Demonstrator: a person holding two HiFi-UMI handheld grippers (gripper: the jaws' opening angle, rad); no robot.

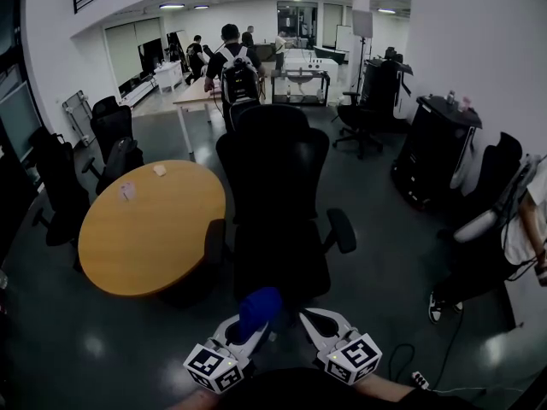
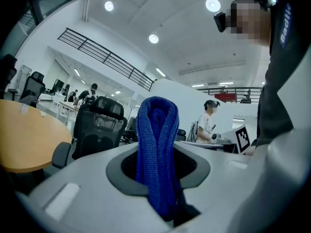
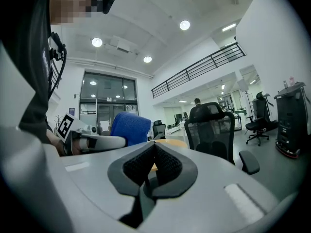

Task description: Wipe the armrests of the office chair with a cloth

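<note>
Left gripper [image 1: 246,331]: jaws clamped on a blue cloth [image 1: 259,307], which is pinched at its bunched lower part. A doubled fold stands up above the jaws.

Right gripper [image 1: 320,319]: jaws closed together, nothing held between them. It is carried just beside the left gripper, on its right.

Cloth [image 2: 156,140]: knitted or terry-like weave. It is judged soft, light and limp, and likely to mould itself to a curved pad. The present hold low on the bunch is judged adequate. The free fold is the part to be pressed on the armrest.

Office chair [image 1: 275,203]: black, high-backed, with a headrest. It is placed straight ahead of both grippers and well apart from them, with its back turned towards them. It is not yet touched.

Armrests: one [image 1: 214,241] is ahead and to the left of the left gripper. The other [image 1: 342,229] is ahead and to the right of the right gripper. Both are dark and judged firm with smooth tops. The chair may swivel or roll under pressure, so steadying by the empty gripper is advised.

Surface [image 1: 149,229]: oval, wood-coloured, ahead and to the left of the left gripper, beside the chair. Two small items are laid on it, too small to identify.

Writing: none is legible on the cloth or the chair. Black-and-white square markers are carried on both gripper cubes, without words. White lettering on a dark garment [image 2: 284,23] in the left gripper view is cut off and cannot be read whole.
</note>
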